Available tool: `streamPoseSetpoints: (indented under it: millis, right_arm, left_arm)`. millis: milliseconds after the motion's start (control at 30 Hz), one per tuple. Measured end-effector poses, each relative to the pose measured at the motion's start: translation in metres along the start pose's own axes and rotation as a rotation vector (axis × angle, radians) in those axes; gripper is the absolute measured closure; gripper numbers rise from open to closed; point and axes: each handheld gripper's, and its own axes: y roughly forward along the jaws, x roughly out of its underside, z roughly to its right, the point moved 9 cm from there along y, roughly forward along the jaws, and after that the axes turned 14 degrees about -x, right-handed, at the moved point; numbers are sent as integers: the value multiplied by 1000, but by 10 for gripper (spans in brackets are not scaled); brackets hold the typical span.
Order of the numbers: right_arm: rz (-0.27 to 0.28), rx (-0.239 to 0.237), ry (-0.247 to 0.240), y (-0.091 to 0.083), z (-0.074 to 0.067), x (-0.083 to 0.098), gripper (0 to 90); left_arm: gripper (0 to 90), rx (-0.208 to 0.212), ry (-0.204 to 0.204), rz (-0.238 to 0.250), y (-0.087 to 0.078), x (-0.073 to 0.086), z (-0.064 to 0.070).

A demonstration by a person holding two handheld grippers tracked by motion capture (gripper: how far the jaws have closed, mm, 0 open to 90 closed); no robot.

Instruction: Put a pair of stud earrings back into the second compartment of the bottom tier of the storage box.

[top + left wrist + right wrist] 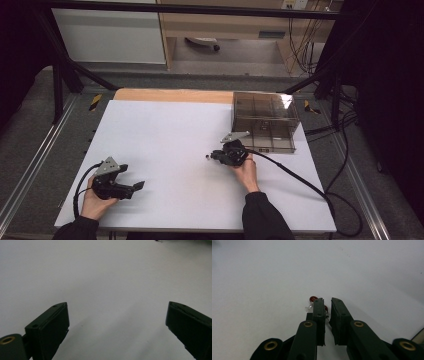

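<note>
High view: nearest the person, the left tool (131,187) rests low on the white bench (165,135) with its jaws spread wide and nothing between them. Farther in, the right tool (212,157) has its jaws pressed together, pinching a small red-and-clear item (312,299) at the tips. Behind it stands a smoky clear compartment box (263,121).

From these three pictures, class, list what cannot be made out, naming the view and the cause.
- Small red item at the right gripper: right gripper view, mostly behind the jaws; high view, too small to identify.
- Compartment box contents: high view, tinted walls and glare.
- Left gripper: left gripper view, both jaws cut off by the bottom edge.
</note>
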Motion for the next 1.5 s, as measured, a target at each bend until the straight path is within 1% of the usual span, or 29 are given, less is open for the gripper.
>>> streamPoseSetpoints:
  millis: [200,467,700,833,867,900,1067,1233,1300,1333,1367,1433,1500]
  right_arm:
    - [9,-6,-7,-9,-6,-5,834]
    - [-2,2,-13,-23,-13,-6,836]
    - [12,17,-8,-42,-13,-4,837]
    - [15,31,-8,-51,-10,0,837]
    - [17,36,-4,-56,-8,2,837]
    - [17,36,-4,-56,-8,2,837]
    - [30,55,9,-69,-2,7,837]
    - [44,74,30,-83,5,11,838]
    - [51,84,26,-89,8,12,837]
    - [53,97,30,-94,12,13,837]
    - [53,97,30,-94,12,13,837]
    - [54,111,45,-100,18,16,837]
    - [61,119,44,-102,20,17,837]
  left_arm:
    - [45,-1,1,1,0,0,0]
    - [45,-1,1,-1,0,0,0]
    - [45,-2,2,-2,0,0,0]
    - [45,-2,3,-1,0,0,0]
    - [45,-2,2,0,0,0,0]
    - [45,-3,3,0,0,0,0]
    - [45,-2,5,-3,0,0,0]
    - [45,-2,3,-4,0,0,0]
    - [45,-2,4,-5,0,0,0]
    - [45,-3,5,-5,0,0,0]
    - [45,-2,5,-5,0,0,0]
    - [45,-3,4,-5,0,1,0]
    - [45,-3,3,-5,0,1,0]
